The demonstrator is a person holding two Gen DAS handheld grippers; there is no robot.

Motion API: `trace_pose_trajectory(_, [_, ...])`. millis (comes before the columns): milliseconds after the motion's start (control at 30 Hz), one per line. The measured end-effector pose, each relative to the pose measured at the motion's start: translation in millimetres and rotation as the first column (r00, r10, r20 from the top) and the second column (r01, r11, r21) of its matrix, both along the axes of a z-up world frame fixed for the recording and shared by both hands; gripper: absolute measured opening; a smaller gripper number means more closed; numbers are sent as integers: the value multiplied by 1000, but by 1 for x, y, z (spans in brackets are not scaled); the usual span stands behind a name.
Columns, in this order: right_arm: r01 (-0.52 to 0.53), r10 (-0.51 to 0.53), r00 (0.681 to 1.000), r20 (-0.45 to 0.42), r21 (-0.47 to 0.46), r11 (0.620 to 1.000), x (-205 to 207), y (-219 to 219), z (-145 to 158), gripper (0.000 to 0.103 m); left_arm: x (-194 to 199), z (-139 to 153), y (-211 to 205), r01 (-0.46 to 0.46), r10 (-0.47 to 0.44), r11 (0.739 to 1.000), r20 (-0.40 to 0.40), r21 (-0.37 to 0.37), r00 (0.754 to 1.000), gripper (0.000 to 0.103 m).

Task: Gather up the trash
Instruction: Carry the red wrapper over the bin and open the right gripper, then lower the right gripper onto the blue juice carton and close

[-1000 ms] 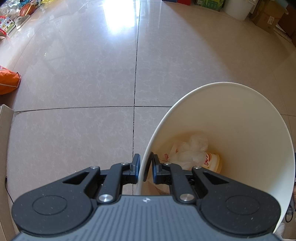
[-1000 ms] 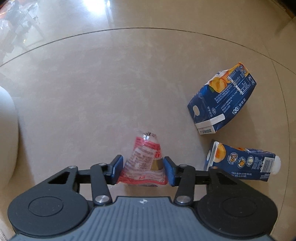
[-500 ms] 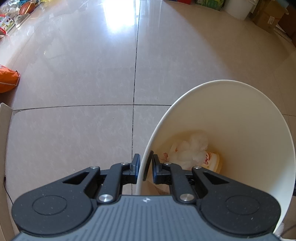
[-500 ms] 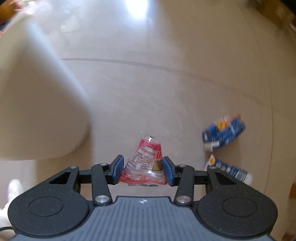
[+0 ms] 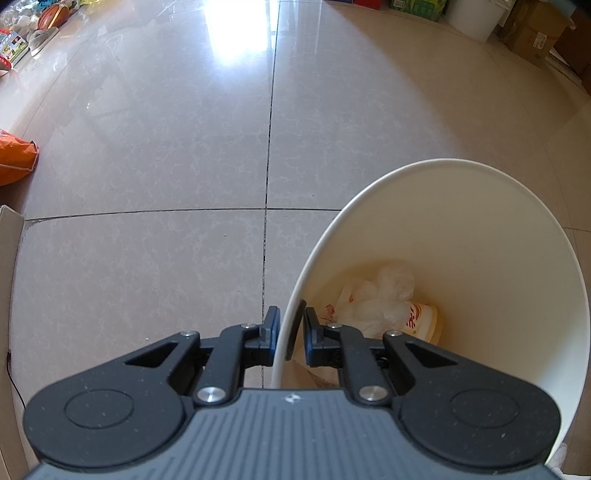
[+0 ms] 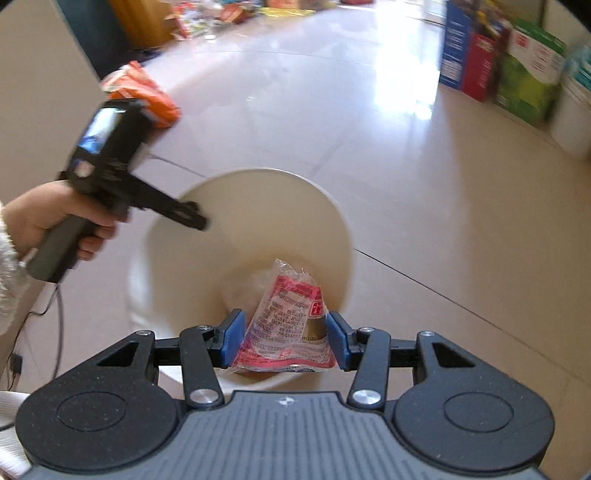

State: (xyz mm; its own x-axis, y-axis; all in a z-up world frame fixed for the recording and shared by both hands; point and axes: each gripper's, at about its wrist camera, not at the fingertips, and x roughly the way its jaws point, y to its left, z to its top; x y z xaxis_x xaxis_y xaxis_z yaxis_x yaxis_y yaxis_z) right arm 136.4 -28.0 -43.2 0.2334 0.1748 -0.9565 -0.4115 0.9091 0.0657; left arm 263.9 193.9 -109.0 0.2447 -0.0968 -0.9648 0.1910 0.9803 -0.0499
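A cream waste bin (image 5: 480, 240) stands on the tiled floor, with a crumpled white bag (image 5: 380, 295) and a paper cup (image 5: 424, 319) at its bottom. My left gripper (image 5: 290, 328) is shut on the bin's near rim, one pad outside and one inside. The right wrist view shows that same left gripper (image 6: 197, 219) in a person's hand (image 6: 44, 221) at the rim of the bin (image 6: 258, 206). My right gripper (image 6: 286, 338) hangs over the bin's mouth. A red and clear snack wrapper (image 6: 291, 314) sits between its blue pads, still touching them as the jaws are opening.
An orange bag (image 5: 14, 158) lies on the floor to the left, beside a cardboard edge (image 5: 7, 258). Coloured boxes (image 6: 517, 62) and a white bucket (image 5: 476, 18) line the far right wall. A thin cable (image 6: 55, 306) trails below the hand.
My right gripper has risen from the floor with the wrapper and swung over the bin; the two juice cartons have left its view. The left gripper has kept its hold on the rim.
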Motion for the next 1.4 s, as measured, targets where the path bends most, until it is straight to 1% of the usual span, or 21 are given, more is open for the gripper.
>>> trace_pose_trajectory(100, [-22, 22, 1000, -4, 34, 999, 1, 15, -3, 57, 0, 0, 0, 0, 0, 1000, 0, 0, 1000, 11])
trace_pose_trajectory(133, [-29, 29, 1000, 0, 40, 999, -2, 24, 0, 66, 0, 0, -1, 0, 0, 1000, 0, 0, 1000, 11])
trace_pose_trajectory(200, [-32, 32, 999, 12, 45, 998, -3, 31, 2, 81, 0, 0, -1, 3, -3, 1000, 1, 3, 1000, 11])
trace_pose_trajectory(300, [-34, 33, 999, 23, 50, 998, -5, 25, 5, 82, 0, 0, -1, 3, -3, 1000, 1, 3, 1000, 11])
trace_pose_trajectory(367, [-9, 8, 1000, 29, 36, 999, -8, 19, 7, 83, 0, 0, -1, 2, -2, 1000, 1, 3, 1000, 11])
trace_pose_trajectory(533, [92, -92, 996, 20, 19, 996, -2, -19, 6, 86, 0, 1, -2, 1, -1, 1000, 0, 3, 1000, 11])
trace_pose_trajectory(667, [161, -160, 986, 37, -17, 987, -3, -52, 5, 89, 0, 1, -1, -1, 1, 1000, -1, 2, 1000, 11])
trace_pose_trajectory(833, [273, -269, 961, 59, -57, 960, -6, -103, -2, 91, 0, 2, -2, 1, -1, 1000, -1, 5, 1000, 11])
trace_pose_trajectory(900, [320, -316, 947, 64, -74, 945, -8, -125, -9, 93, 0, 1, -2, 1, -1, 1000, 0, 5, 1000, 11])
trace_pose_trajectory(933, [348, -343, 937, 64, -85, 934, -10, -138, -14, 95, 0, 1, -2, 1, -1, 1000, 1, 6, 1000, 11])
trace_pose_trajectory(1000, [385, -382, 923, 53, -104, 917, -13, -158, -26, 96, -1, 1, -2, 2, -2, 1000, 1, 7, 1000, 11])
trace_pose_trajectory(1033, [411, -407, 912, 56, -117, 904, -15, -170, -32, 97, -1, 1, -2, 2, -2, 1000, 1, 8, 1000, 11])
trace_pose_trajectory(1100, [465, -465, 885, 34, -136, 875, -18, -194, -47, 97, -1, 0, -3, 3, -3, 1000, 2, 12, 1000, 11])
trace_pose_trajectory(1167, [526, -528, 848, 39, -169, 833, -23, -217, -63, 97, -1, 0, -3, 3, -3, 1000, 1, 13, 1000, 11])
trace_pose_trajectory(1233, [585, -593, 805, 18, -186, 789, -28, -241, -80, 97, 0, 0, -4, 2, -2, 1000, 0, 14, 1000, 11])
trace_pose_trajectory(1267, [621, -631, 775, 20, -207, 756, -30, -252, -88, 97, 0, 0, -4, 3, -3, 1000, 0, 15, 1000, 11])
trace_pose_trajectory(1300, [660, -674, 739, 21, -225, 717, -32, -264, -97, 97, 0, 0, -4, 3, -3, 1000, 0, 16, 1000, 11])
trace_pose_trajectory(1333, [701, -718, 696, 15, -235, 674, -35, -277, -106, 97, 0, 0, -4, 2, -2, 1000, 0, 15, 1000, 11])
trace_pose_trajectory(1367, [739, -759, 651, 15, -243, 628, -40, -287, -114, 97, 0, 0, -3, 2, -2, 1000, 0, 15, 1000, 11])
trace_pose_trajectory(1400, [786, -809, 588, 16, -246, 567, -45, -300, -122, 97, 0, 1, -4, 2, -2, 1000, 0, 16, 1000, 11])
